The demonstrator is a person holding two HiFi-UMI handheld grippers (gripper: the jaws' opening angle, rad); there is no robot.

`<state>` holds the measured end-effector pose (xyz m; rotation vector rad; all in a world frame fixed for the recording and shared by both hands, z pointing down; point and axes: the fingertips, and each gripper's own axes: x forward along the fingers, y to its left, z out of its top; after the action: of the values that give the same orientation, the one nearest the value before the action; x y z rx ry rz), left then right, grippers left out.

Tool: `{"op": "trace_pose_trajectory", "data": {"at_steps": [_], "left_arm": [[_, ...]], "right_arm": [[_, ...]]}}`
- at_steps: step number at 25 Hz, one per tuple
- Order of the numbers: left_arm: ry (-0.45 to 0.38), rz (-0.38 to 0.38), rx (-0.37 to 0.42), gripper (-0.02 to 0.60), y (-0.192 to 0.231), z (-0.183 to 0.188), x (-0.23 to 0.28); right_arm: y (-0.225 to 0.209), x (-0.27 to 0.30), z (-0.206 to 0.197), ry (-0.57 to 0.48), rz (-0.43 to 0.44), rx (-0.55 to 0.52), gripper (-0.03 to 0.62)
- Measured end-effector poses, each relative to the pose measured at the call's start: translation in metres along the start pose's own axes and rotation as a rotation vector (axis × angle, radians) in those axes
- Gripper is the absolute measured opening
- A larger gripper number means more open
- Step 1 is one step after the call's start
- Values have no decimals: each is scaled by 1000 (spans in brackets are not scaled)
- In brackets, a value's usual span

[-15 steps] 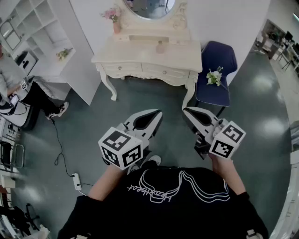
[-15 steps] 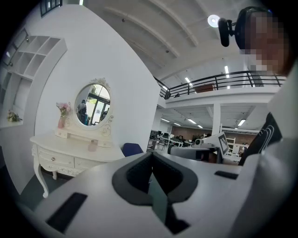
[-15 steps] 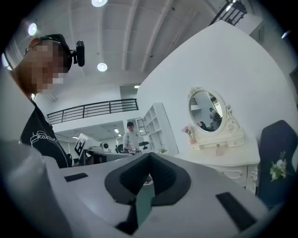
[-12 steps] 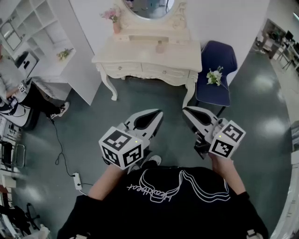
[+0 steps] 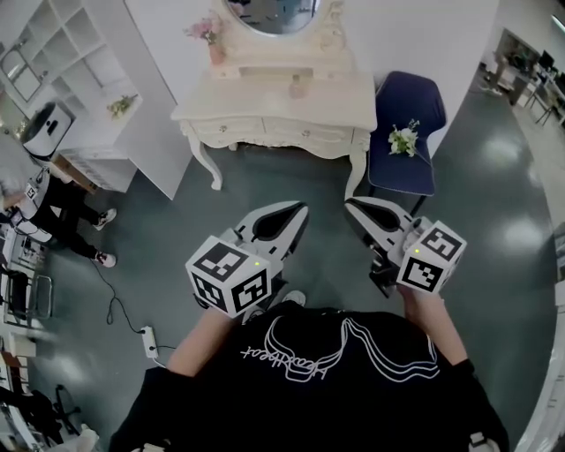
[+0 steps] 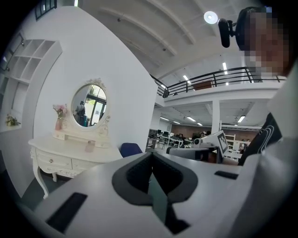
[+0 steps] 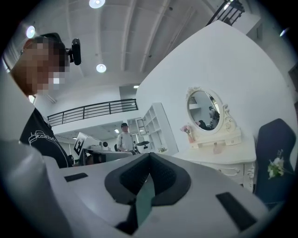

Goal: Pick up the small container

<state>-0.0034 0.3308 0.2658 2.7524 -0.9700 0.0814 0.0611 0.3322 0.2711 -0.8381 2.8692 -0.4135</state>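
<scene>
**Head view, looking steeply down.** The left gripper [image 5: 297, 210] and right gripper [image 5: 352, 208] are held side by side above the floor. Their tips point toward a cream table [image 5: 256, 101] and are well apart from it.

In each gripper view the jaws stand closed tip to tip, with only a thin slit behind the tips and nothing between them.

The container [image 5: 298, 88] stands on the table top near the back ledge, below the mirror [image 5: 278, 11]. It is pale pink and too small for its form or lid to be made out. The top edge cuts off the mirror.

A vase [image 5: 214, 48] of pink flowers stands at the table's back left. A blue chair [image 5: 408, 110] stands just right of the table with a white posy [image 5: 403, 141] on its seat, and the table corner hides the chair's near left edge.

The holder's black shirt [image 5: 327, 388] hides the legs, and only one shoe [image 5: 290, 301] shows between the grippers. A bystander [image 5: 48, 207] at the left is partly cut off by the frame.
</scene>
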Motion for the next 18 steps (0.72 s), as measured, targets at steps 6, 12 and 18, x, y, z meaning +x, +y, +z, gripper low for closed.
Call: {"op": "trace_pose_trajectory", "data": {"at_steps": [6, 12, 18], "left_arm": [[11, 6, -6, 2, -2, -6, 2], [43, 2, -9, 2, -10, -13, 33], [57, -18, 2, 2, 21, -7, 57]], "right_arm": [[-2, -6, 0, -20, 12, 6, 5], [-29, -23, -4, -9, 6, 14, 5], [-63, 1, 3, -20, -12, 27, 5]]}}
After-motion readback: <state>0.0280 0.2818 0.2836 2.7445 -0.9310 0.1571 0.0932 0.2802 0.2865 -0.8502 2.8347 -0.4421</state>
